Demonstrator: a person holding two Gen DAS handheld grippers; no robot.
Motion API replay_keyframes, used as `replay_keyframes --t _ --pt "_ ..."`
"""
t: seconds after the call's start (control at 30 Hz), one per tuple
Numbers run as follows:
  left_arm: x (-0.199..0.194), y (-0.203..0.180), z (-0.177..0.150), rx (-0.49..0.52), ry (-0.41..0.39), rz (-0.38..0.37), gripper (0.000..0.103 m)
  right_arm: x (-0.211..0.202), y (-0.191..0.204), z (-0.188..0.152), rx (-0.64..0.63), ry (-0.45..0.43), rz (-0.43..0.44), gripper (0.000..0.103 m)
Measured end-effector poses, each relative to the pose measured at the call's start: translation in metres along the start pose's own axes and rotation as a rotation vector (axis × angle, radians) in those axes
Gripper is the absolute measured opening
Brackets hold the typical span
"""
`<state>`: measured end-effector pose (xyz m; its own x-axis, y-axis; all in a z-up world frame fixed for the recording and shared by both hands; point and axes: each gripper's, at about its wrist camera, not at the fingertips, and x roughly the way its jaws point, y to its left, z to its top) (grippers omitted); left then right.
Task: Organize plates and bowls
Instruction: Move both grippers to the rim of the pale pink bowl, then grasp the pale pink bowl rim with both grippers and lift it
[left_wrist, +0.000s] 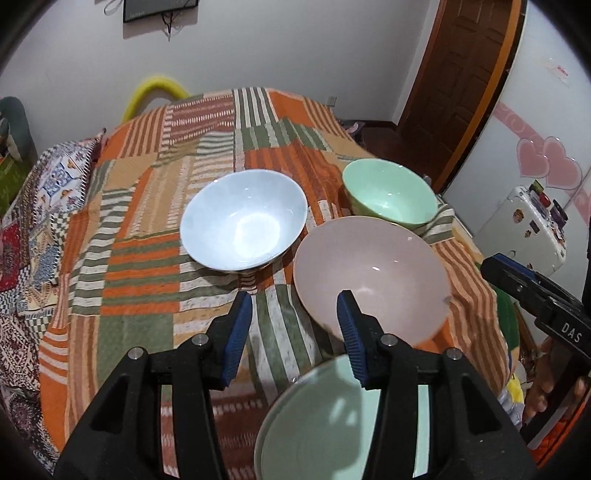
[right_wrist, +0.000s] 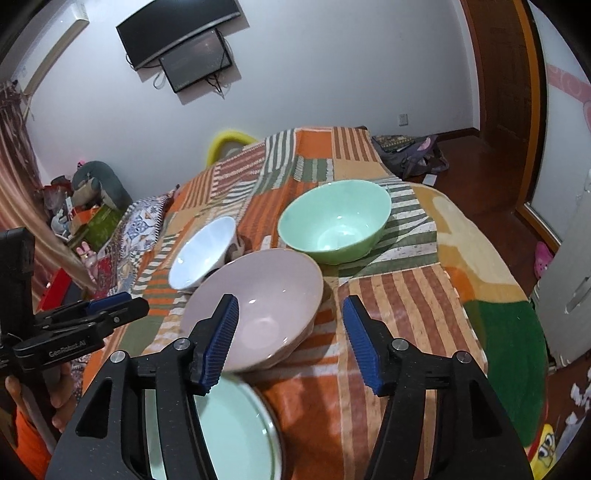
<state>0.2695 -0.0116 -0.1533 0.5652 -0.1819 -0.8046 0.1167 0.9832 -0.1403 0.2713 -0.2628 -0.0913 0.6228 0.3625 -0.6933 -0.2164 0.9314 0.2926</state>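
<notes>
Three bowls and a plate sit on a striped orange blanket (left_wrist: 155, 258). A white bowl (left_wrist: 243, 219) is at centre, a pink bowl (left_wrist: 371, 275) to its right, a green bowl (left_wrist: 388, 195) behind the pink one, and a pale green plate (left_wrist: 317, 421) nearest me. In the right wrist view the white bowl (right_wrist: 203, 253), pink bowl (right_wrist: 255, 306), green bowl (right_wrist: 334, 225) and plate (right_wrist: 236, 432) show again. My left gripper (left_wrist: 295, 321) is open above the blanket beside the pink bowl's near rim. My right gripper (right_wrist: 291, 325) is open over the pink bowl's right edge. Both are empty.
The blanket covers a bed whose right edge (right_wrist: 491, 314) drops to a wooden floor. A patterned pillow (left_wrist: 55, 184) lies at the left. A white cabinet (left_wrist: 524, 229) and a wooden door (left_wrist: 454, 85) stand to the right. A TV (right_wrist: 177, 33) hangs on the far wall.
</notes>
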Motion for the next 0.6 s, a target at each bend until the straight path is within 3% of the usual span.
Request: replay_keyframes --t 0.4,0.5,0.6 --pt "0.065 0.009 0.012 -0.025 0.092 -0.020 0.046 0.052 -0.016 -0.003 0.051 0.120 0.019 0.055" --pt "0.075 0.011 0.011 -0.027 0.111 -0.035 0.036 0.057 -0.016 -0.005 0.046 0.143 0.022 0.055" --pt "0.083 0.009 0.009 -0.020 0.133 -0.054 0.025 0.061 -0.018 -0.007 0.044 0.156 0.023 0.042"
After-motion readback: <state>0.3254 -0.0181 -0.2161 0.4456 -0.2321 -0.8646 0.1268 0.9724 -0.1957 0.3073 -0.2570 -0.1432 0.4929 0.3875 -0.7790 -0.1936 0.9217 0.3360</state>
